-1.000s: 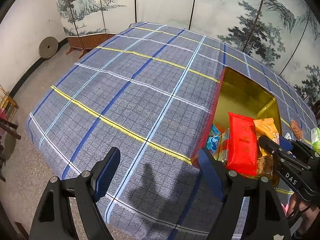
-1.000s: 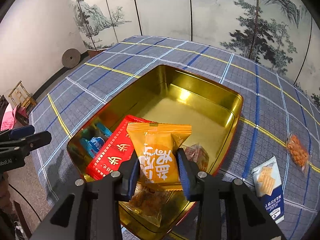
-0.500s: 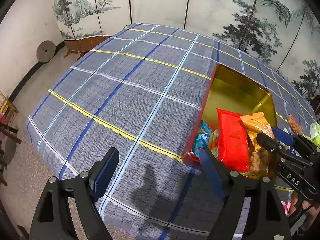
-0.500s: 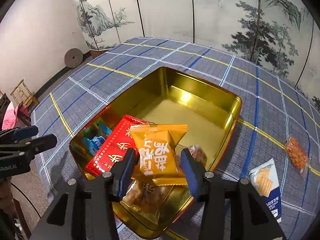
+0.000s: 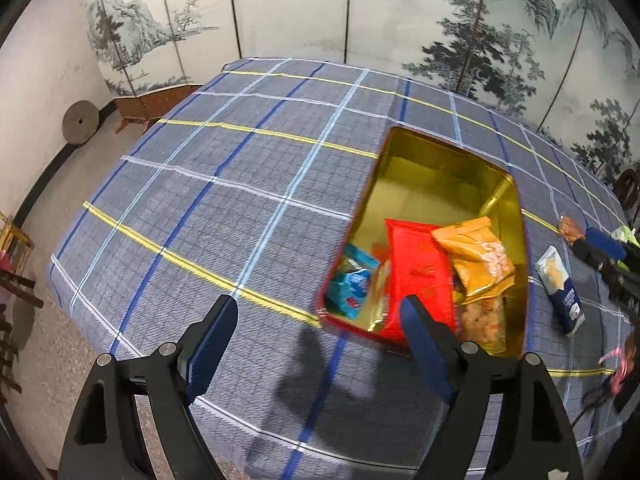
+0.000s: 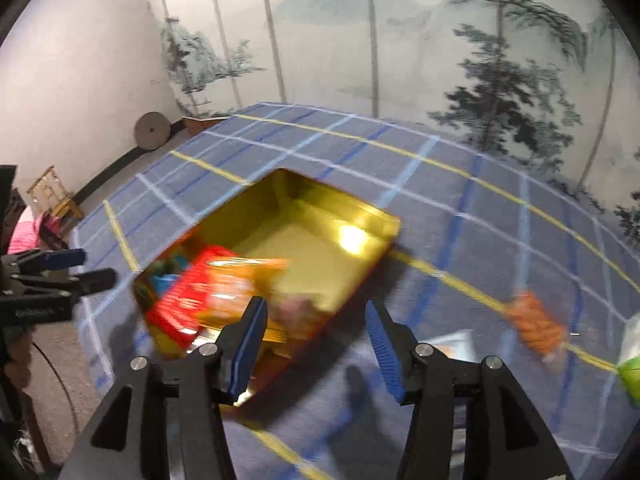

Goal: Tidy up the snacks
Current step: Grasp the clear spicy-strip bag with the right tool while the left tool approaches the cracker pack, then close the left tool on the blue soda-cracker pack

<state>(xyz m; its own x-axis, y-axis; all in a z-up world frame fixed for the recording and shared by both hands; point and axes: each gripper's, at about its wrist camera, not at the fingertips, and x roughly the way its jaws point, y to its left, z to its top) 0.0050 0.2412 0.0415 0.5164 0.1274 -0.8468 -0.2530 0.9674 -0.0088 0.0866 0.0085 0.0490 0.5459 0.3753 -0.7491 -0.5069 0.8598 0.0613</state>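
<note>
My right tool (image 6: 316,344) had just been opening, nothing between its jaws; the left tool (image 5: 316,344) was spread. The blue cracker pack (image 5: 560,286) looked light and crushable; I'd pinch its edges.

A folding screen (image 5: 360,12) painted with misty hills and dark pine trees stands behind the worktop (image 5: 240,184), which is covered by a blue-grey checked cloth with yellow, white and dark blue lines. To the left a plain pale wall (image 5: 36,92) meets a speckled grey floor (image 5: 72,184) along a dark skirting strip, and a round stone disc (image 5: 80,123) with a hole in its middle leans against that wall. A small wooden stand (image 6: 54,196) sits on the floor at the left, and even indoor light glints off the scene.
</note>
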